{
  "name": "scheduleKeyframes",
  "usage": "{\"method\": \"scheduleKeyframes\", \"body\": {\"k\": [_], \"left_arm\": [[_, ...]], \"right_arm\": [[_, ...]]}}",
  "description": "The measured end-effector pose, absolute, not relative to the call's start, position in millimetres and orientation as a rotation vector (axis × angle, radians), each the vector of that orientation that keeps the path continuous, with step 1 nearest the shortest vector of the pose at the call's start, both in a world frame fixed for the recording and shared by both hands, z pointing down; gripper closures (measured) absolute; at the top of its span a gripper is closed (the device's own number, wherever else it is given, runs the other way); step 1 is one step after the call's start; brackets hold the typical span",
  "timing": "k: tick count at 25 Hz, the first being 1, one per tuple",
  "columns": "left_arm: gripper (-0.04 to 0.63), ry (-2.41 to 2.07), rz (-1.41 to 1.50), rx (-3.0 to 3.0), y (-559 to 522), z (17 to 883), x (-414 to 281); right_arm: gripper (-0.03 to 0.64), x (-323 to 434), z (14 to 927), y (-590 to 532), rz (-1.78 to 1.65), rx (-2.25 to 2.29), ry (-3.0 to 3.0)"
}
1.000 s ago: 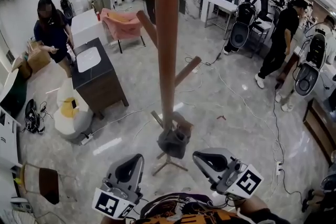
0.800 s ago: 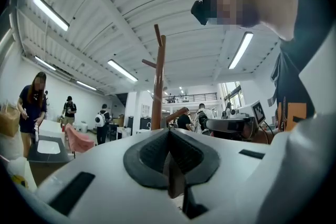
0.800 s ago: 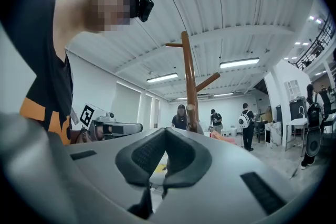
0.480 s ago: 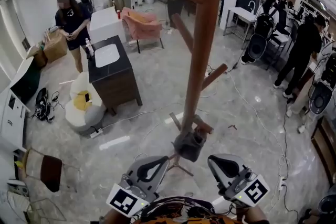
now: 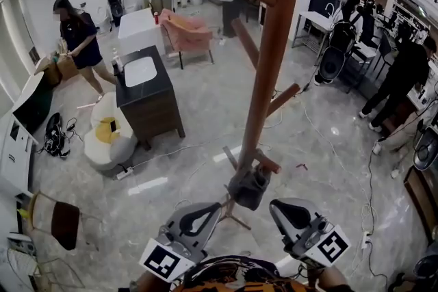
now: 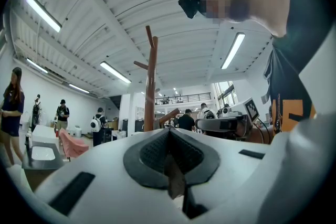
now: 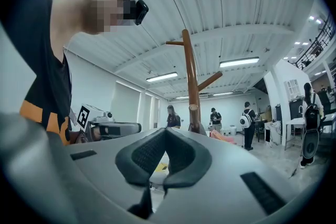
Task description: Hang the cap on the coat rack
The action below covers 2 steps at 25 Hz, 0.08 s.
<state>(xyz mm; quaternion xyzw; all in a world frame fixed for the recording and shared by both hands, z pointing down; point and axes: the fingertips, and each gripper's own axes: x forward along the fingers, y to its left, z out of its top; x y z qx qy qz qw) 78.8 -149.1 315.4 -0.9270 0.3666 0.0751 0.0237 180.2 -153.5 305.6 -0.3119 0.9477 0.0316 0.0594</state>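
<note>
Cap [image 5: 247, 188]: a dark grey cap hangs low on the coat rack [image 5: 263, 99], draped at a short lower peg just above the rack's splayed feet. It is clear of both grippers, and no jaw touches it.

Coat rack: a brown wooden post standing upright on the pale marble floor [image 5: 205, 113], with angled pegs at several heights. The upper pegs are bare. The post also shows in the left gripper view [image 6: 150, 92] and the right gripper view [image 7: 190, 81], ahead of the jaws in both.

Left gripper [image 5: 209, 212]: held low at the near edge of the head view, just short of the rack's feet. In its own view [image 6: 169, 136] the dark pads meet, with nothing between them.

Right gripper [image 5: 277, 208]: held beside the left one, the cap lying beyond and between the two. In its own view [image 7: 165, 136] the jaws are pressed together and empty.

Surroundings: a dark cabinet with a white basin top [image 5: 147, 96] stands left of the rack, a pink chair [image 5: 185, 31] beyond it, and a white and yellow seat [image 5: 109, 140] at its near side. Several people stand well apart around the hall.
</note>
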Motion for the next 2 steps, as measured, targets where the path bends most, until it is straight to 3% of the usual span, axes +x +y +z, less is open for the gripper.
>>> {"method": "scheduleKeyframes", "body": {"k": [2], "left_arm": [[0.572,1.136,0.237,-2.870,-148.6,314.1,77.3]], "right_arm": [[0.603,178.0,304.4,-152.8,0.099,-0.941,2.872]]}}
